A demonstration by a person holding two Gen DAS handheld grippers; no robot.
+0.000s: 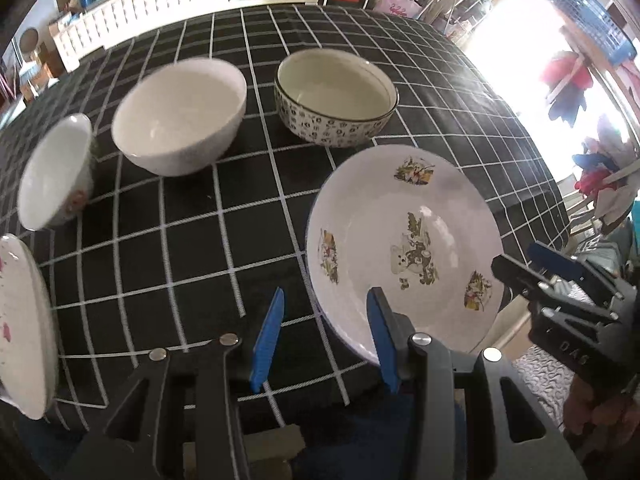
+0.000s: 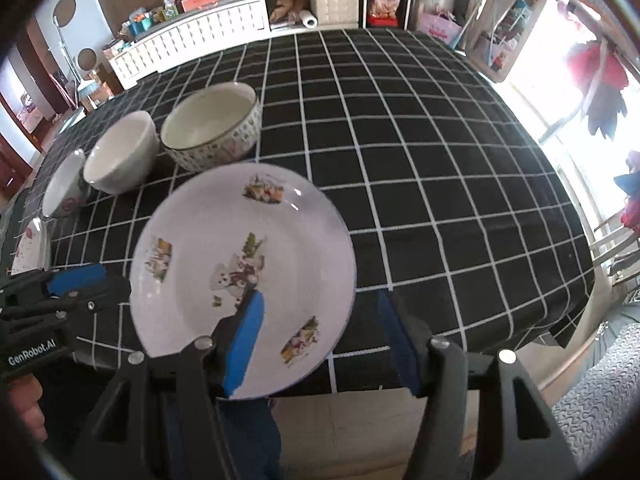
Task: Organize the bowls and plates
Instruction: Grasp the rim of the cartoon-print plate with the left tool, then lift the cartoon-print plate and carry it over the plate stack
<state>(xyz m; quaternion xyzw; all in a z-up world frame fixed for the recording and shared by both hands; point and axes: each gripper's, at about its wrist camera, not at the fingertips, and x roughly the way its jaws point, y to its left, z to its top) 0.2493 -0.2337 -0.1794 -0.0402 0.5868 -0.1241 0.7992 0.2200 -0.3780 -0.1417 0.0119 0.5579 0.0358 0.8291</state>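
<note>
— What's around you?

— A cluttered room, with a white cabinet (image 2: 208, 32) along the far wall and bright windows off to one side. In front of me is a table under a black tablecloth with a white grid (image 2: 420, 152).

— And the dishes?

— Three bowls stand in a row on the cloth: a patterned bowl with a dark rim (image 1: 335, 98), a plain white bowl (image 1: 180, 116) just beside it, and a small white bowl with a pink flower on its side (image 1: 56, 172) at the end. Nearer me, past the small one, is a white plate with pink flecks (image 1: 24, 328), cut off by the edge of the left view.

— Where's the plate with the pictures?

— The white plate with cartoon prints (image 2: 244, 276) is at the near edge of the table, tilted, its near rim hanging out past the cloth. It lies between my two hands.

— What are your fingers doing?

— My right gripper (image 2: 324, 344) has its blue pads spread wide. The left pad (image 2: 244, 344) lies over the plate's inner face, the other stands clear of the rim on the outside. I can't tell if that pad actually touches the plate. My left gripper (image 1: 326, 340) is spread apart too, holding nothing; its right pad (image 1: 382, 344) is at the plate's near rim, its left pad over bare cloth.
</note>
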